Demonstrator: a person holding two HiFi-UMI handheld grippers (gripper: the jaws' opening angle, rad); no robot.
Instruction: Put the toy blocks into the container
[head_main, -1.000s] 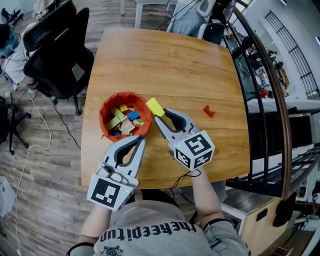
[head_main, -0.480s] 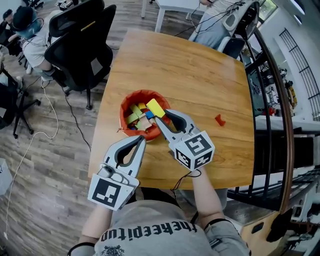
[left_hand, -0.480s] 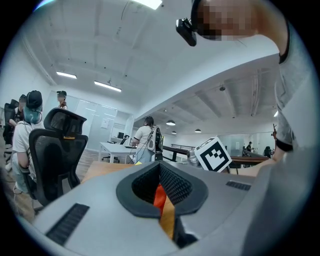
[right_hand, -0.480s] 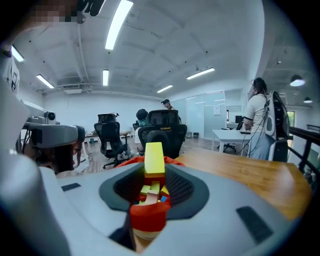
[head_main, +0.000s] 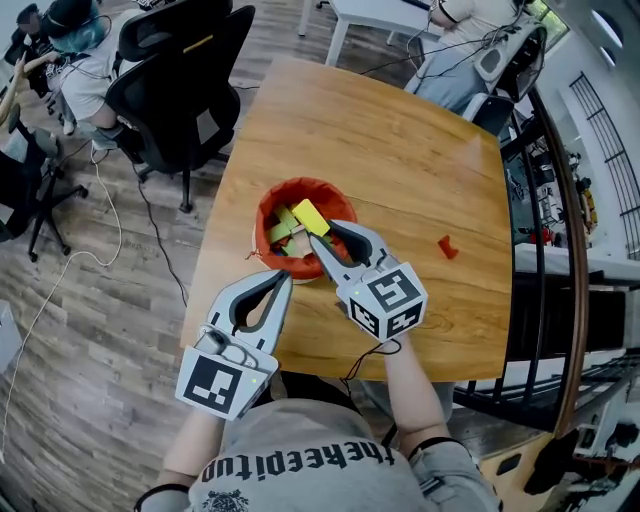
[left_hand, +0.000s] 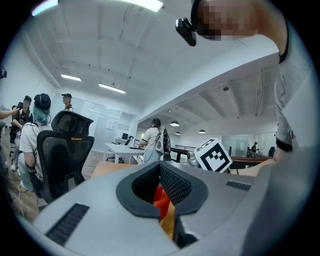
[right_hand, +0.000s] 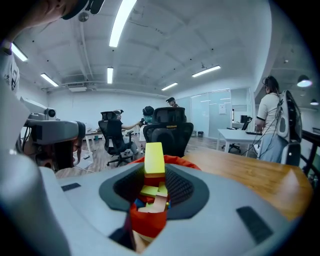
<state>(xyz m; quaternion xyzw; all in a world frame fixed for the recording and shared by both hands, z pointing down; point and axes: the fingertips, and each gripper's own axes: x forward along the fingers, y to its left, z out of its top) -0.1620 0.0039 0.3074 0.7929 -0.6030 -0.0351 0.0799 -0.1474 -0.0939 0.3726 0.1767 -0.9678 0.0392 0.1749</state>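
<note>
Right gripper view: pads (right_hand: 178, 186) clamped on the near end of a yellow rectangular block (right_hand: 154, 156), long axis running straight out past the right gripper (head_main: 322, 238) tips. Poised over a red soft-walled container (head_main: 300, 183) of mixed coloured blocks (head_main: 283, 230), pointing up-left in head view. Left gripper (head_main: 281, 281) closed on nothing, just beside the container's near rim. Small red block (head_main: 447, 247) well apart on the wooden table (head_main: 400, 140). Upside-down shirt print, not legible.
</note>
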